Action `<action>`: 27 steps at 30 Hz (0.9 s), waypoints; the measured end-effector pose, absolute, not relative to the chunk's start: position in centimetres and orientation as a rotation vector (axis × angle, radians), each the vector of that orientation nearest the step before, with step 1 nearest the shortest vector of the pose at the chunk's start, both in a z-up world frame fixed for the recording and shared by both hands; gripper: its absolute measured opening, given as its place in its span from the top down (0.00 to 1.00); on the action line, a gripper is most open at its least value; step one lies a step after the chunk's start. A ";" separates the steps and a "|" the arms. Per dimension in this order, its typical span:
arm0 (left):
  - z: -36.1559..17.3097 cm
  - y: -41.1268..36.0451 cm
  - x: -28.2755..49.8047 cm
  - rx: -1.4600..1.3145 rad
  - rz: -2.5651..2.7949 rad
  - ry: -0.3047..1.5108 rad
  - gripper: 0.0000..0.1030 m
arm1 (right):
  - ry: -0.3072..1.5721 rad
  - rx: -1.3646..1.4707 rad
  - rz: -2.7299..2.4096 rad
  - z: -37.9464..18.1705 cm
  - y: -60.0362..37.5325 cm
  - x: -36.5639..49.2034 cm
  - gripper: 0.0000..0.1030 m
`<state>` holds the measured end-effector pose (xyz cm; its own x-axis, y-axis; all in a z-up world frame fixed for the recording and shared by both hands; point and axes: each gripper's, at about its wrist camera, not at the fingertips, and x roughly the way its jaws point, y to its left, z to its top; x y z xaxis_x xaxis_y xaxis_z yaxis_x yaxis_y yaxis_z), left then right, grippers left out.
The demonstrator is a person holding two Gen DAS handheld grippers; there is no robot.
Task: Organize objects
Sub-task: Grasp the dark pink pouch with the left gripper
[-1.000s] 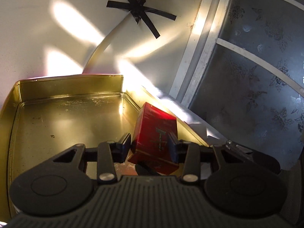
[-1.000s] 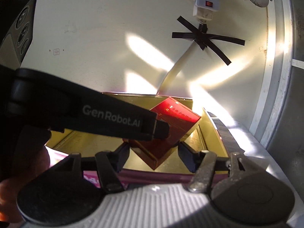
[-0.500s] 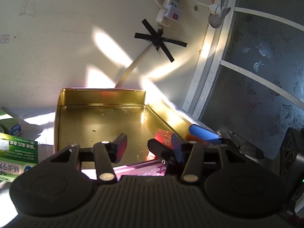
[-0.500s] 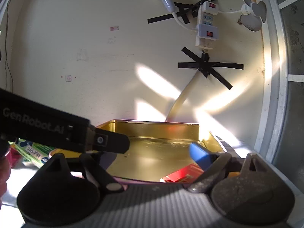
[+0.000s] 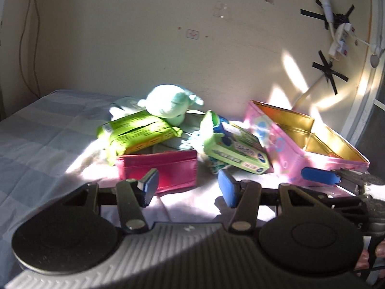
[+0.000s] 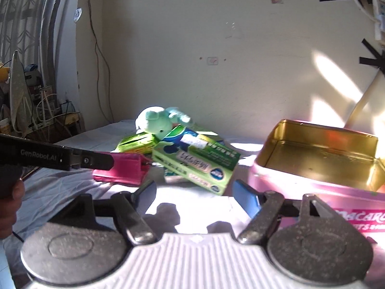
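The left gripper (image 5: 187,189), jaws opening and empty, faces the pink pouch (image 5: 157,169) lying crosswise just beyond; the right gripper (image 6: 193,198), closing, holds nothing.

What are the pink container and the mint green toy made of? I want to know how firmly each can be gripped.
The pink container looks like thin sheet metal: printed pink outside, shiny gold inside with mirror-like glints and a rolled rim. The mint green toy looks like soft plush fabric: fuzzy matte surface, rounded stuffed shape. Neither can be confirmed by touch here.
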<state>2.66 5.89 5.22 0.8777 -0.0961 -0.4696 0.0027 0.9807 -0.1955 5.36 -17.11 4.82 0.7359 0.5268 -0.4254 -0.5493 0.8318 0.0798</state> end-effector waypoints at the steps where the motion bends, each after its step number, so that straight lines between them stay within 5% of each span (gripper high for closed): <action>1: 5.1 7.0 2.7 -0.212 -0.029 0.502 0.46 | 0.477 -0.047 0.625 4.8 -15.9 5.7 0.33; 13: 2.3 11.6 7.0 -0.320 -0.106 0.543 0.47 | 0.704 0.160 0.718 3.0 -7.5 13.7 0.44; 16: 2.0 11.0 7.3 -0.318 -0.128 0.552 0.58 | 0.763 0.253 0.769 2.1 -7.3 15.1 0.64; 27: 2.8 6.7 0.5 -0.261 -0.310 0.577 0.62 | 0.650 0.071 0.727 3.9 -12.2 5.7 0.73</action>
<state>0.52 6.72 2.84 0.7944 -0.3568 -0.4916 0.2124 0.9214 -0.3255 5.67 -12.17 3.90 0.5610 0.6377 -0.5278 -0.5953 0.7538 0.2781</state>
